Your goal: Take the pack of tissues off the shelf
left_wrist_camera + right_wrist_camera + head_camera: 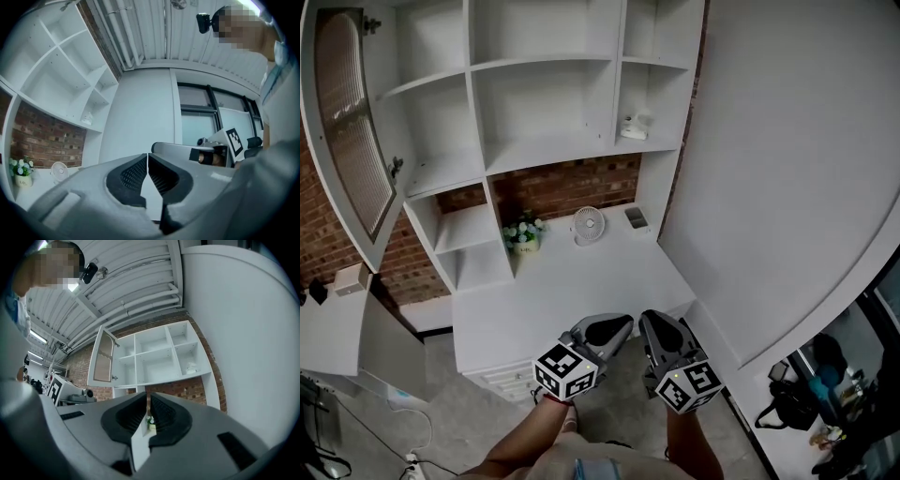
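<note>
On upper-right shelf (661, 144): tissue pack (633, 127), small, white, slightly crumpled.

Probably a home-office mock-up inside an industrial loft. White shelf unit (544, 103) on a brick wall (562, 187), surface (572, 291) with plant (523, 232) and fan (588, 225). Bare ceiling pipes (115, 33) overhead, glass partitions (201, 129) behind.

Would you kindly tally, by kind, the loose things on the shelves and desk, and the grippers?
Pack of tissues: 1
Potted flowers: 1
Fan: 1
Small flat grey item: 1
Grippers: 2 (left gripper, right gripper)
Total: 6
</note>
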{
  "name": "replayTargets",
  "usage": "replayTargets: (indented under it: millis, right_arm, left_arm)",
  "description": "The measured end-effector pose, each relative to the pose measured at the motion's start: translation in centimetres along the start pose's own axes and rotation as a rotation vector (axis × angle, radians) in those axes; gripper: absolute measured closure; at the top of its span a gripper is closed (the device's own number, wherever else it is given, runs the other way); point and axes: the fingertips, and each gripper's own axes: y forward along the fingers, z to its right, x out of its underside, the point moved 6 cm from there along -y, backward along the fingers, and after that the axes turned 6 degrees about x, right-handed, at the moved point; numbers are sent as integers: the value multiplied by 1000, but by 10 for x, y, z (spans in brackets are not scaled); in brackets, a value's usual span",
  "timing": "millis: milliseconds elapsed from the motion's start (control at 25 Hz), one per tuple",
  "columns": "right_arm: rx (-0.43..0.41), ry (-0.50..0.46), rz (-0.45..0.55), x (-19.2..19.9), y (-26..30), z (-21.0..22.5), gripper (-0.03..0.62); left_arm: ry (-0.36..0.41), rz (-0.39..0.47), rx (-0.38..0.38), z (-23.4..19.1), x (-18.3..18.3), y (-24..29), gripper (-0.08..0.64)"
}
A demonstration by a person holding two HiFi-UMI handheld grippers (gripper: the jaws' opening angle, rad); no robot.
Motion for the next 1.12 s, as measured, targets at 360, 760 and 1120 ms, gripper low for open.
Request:
replayTargets:
  millis: [360,760,1120]
  right_arm:
    - [-1,10,-30,15,54,26,572]
    - [7,20,-35,20,121,47,572]
    - [56,15,-16,19,182,55,572]
  left_arm:
    - [-43,2,3,-57,10,17,546]
    - [-49,-7,39,-124,7,35,546]
    - [-38,-6,93,-187,-6,35,546]
